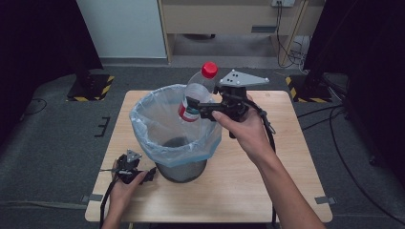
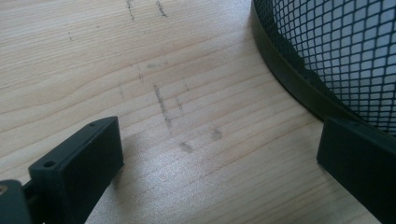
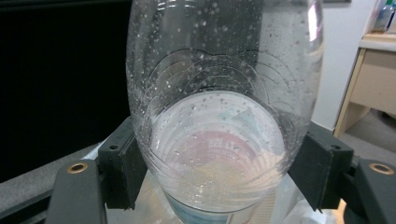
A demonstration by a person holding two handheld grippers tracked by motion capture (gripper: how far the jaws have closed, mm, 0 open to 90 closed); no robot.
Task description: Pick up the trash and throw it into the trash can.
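Wooden table (image 1: pixel 248 176), lined mesh bin (image 1: pixel 143 117) centre.

A bin (image 1: pixel 179 138) stands on the desk (image 1: pixel 248 186), left of its middle, with a bag (image 1: pixel 157 114) lining it and folded over its rim. Above the bin's far right rim a bottle (image 1: pixel 197 90) hangs tilted, cap up and away, clamped between the jaws of the right gripper (image 1: pixel 193 106). The left gripper (image 1: pixel 152 172) rests on the desk at the bin's near left, its jaws apart, one just beside the bin's base.
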